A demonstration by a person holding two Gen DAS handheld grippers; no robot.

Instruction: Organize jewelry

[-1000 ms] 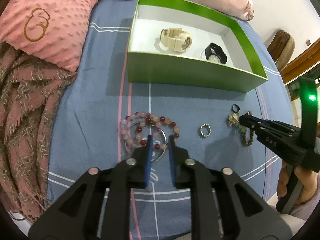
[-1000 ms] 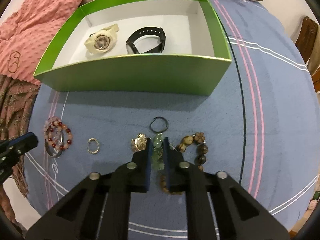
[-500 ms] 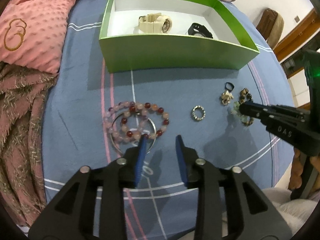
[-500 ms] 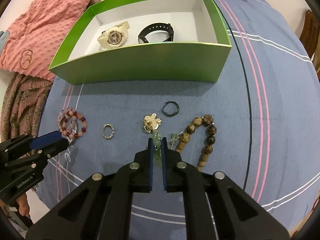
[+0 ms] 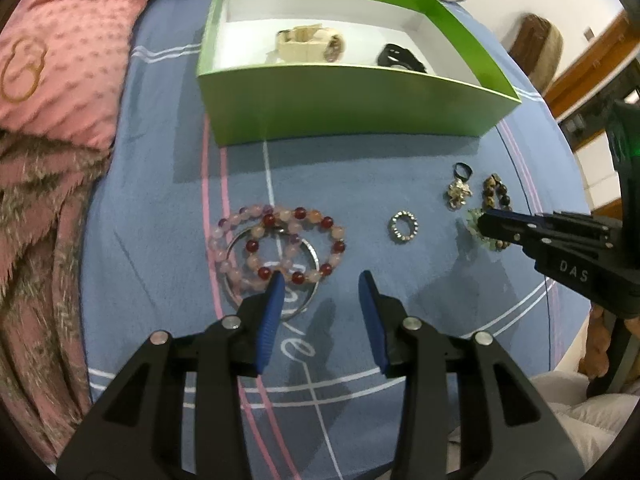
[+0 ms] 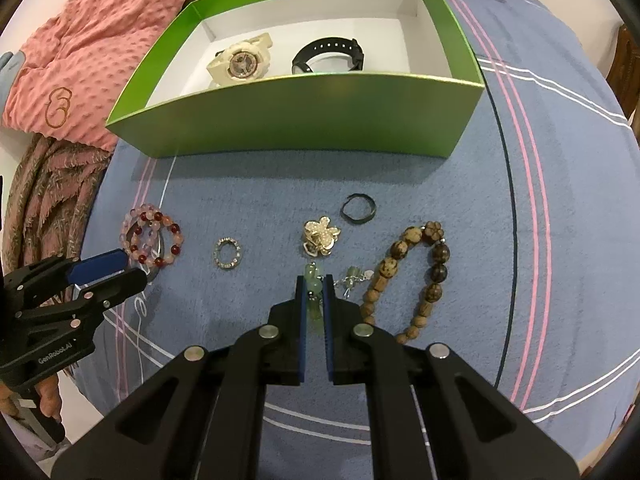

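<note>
Two fingers wider (nothing between)

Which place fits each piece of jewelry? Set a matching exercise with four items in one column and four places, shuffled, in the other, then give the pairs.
Items
1. Cream plastic wristwatch
2. Pale green jade-bead chain
3. Pink and red bead bracelet
4. Small silver studded ring

Places
A. Between the shut jaws of the right gripper
B. Alone on the blue cloth, between the bracelets and the gold flower charm
C. Inside the green box
D. Just ahead of the open left gripper

Pairs: 1-C, 2-A, 3-D, 4-B
</note>
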